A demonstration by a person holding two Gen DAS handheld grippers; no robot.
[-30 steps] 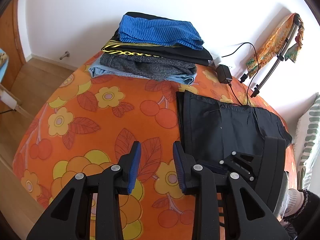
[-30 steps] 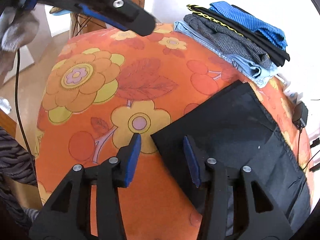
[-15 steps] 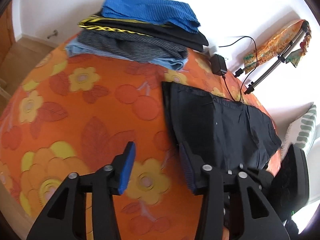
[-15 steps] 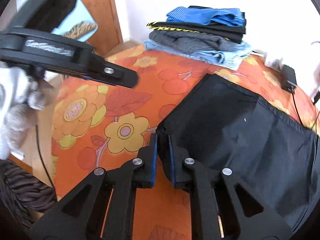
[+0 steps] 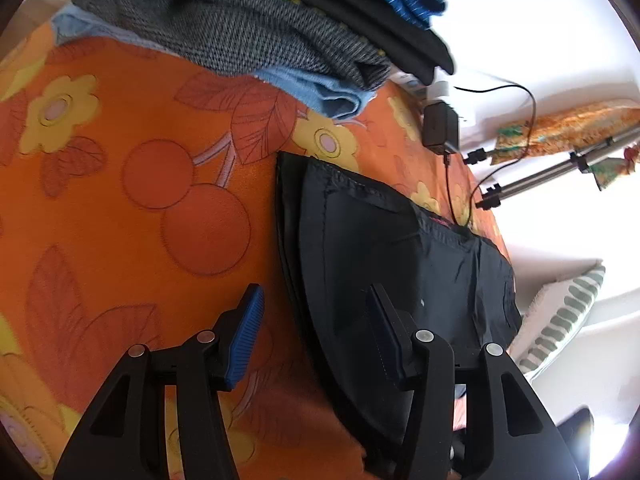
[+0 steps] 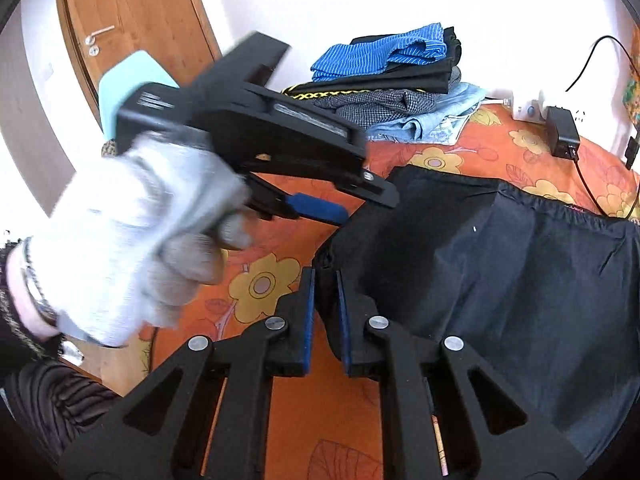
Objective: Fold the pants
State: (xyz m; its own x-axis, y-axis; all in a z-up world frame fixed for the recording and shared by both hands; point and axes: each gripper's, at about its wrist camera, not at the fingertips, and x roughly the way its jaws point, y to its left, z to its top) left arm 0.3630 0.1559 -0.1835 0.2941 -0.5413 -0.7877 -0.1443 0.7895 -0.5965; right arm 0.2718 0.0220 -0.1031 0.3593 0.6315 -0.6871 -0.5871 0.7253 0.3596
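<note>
Pinching the near corner of the black pants (image 6: 500,280) with the right gripper (image 6: 325,304) narrowed onto the cloth, bringing the wide-open left gripper (image 5: 316,332) astride the folded edge, lying below the clothes stack (image 5: 240,28), likely for a two-corner lift.

Daylight flooded both of my views, and the white wall (image 5: 520,32) blew out to glare at the right of the left wrist view. The fisheye bent everything toward dark rounded corners. My gloved left hand (image 6: 132,240) smeared with motion blur. The stack of folded clothes (image 5: 248,28) looked soft and stretched. The black pants (image 6: 500,272) kept little detail in shade.
</note>
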